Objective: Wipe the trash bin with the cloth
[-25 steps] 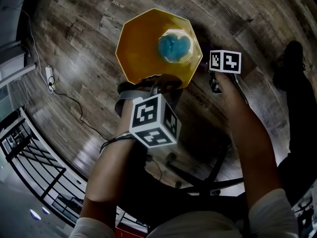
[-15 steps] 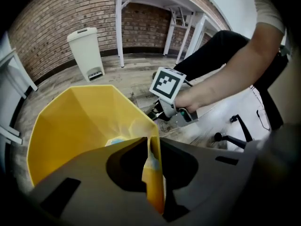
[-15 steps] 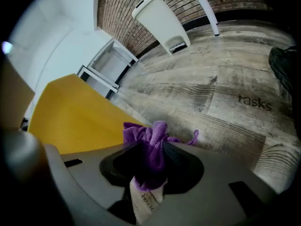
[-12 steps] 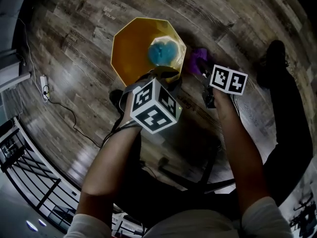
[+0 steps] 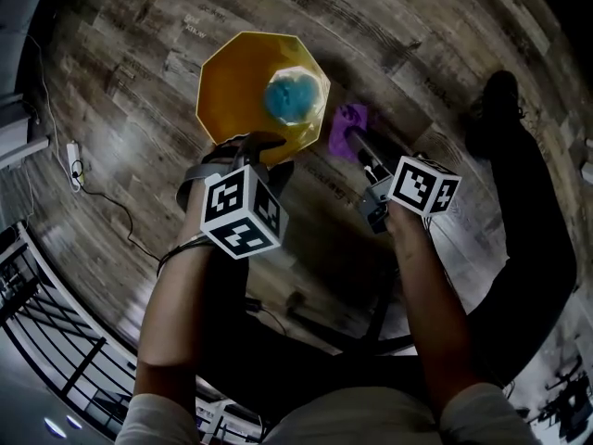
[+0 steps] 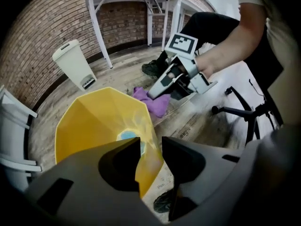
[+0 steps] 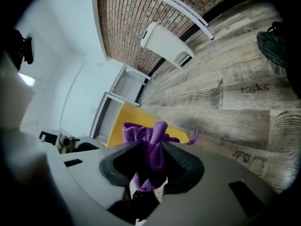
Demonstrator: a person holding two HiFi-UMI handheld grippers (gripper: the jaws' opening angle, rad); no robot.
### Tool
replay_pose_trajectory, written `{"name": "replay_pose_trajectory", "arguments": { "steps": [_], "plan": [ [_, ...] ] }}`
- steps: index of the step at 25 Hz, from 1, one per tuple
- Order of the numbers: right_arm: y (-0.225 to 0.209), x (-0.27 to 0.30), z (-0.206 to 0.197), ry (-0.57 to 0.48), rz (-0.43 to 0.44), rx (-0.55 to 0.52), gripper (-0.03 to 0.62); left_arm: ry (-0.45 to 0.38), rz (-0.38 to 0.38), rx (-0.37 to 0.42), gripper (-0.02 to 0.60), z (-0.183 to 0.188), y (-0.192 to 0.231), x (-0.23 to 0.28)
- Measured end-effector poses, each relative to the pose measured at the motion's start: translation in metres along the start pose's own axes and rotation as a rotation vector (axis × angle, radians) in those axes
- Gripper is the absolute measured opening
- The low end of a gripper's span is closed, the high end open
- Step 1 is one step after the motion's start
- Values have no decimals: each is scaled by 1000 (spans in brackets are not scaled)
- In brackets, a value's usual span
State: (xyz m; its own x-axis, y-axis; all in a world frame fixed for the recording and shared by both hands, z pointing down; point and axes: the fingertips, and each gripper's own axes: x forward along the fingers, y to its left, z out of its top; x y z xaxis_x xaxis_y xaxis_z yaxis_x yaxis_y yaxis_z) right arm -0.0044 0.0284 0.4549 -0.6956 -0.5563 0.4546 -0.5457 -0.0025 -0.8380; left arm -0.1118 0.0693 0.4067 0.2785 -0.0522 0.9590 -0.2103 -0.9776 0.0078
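"tasks" printed on wooden floor plank (image 7: pixel 254 88); other floor prints too blurred to read.

The left gripper (image 6: pixel 151 149) hides the near side of the trash bin (image 6: pixel 94 121). The blue thing (image 5: pixel 292 98) at its bottom is too blurred to identify. The cloth (image 7: pixel 149 134) vanishes downward inside the right gripper (image 7: pixel 151 166).

We are looking through strong fisheye lenses: black corners are ringing every view and straight lines are bowing toward the edges. The head view is coming out dim and contrasty, with the trash bin (image 5: pixel 236 91) glowing brightest against the dark floor (image 5: pixel 435 44). Both gripper views are reading brighter under soft, even light. In the left one the chair (image 6: pixel 244 112) is smearing with blur. In the right one the cloth (image 7: pixel 150 149) is showing crisp while the white wall (image 7: pixel 61 55) is washing out.
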Motion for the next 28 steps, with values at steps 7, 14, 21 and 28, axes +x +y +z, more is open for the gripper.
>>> {"name": "replay_pose_trajectory", "arguments": {
  "steps": [7, 14, 21, 28],
  "plan": [
    [39, -17, 12, -116, 128, 46, 130, 17, -21, 8, 72, -1, -3, 8],
    [56, -13, 12, -132, 180, 56, 130, -12, -41, -33, 52, 15, -2, 12],
    [53, -6, 17, -123, 156, 23, 130, -35, -42, -56, 52, 19, -1, 13],
    [38, 2, 13, -107, 94, 30, 130, -46, -52, -86, 54, 20, 0, 13]
  ]
}}
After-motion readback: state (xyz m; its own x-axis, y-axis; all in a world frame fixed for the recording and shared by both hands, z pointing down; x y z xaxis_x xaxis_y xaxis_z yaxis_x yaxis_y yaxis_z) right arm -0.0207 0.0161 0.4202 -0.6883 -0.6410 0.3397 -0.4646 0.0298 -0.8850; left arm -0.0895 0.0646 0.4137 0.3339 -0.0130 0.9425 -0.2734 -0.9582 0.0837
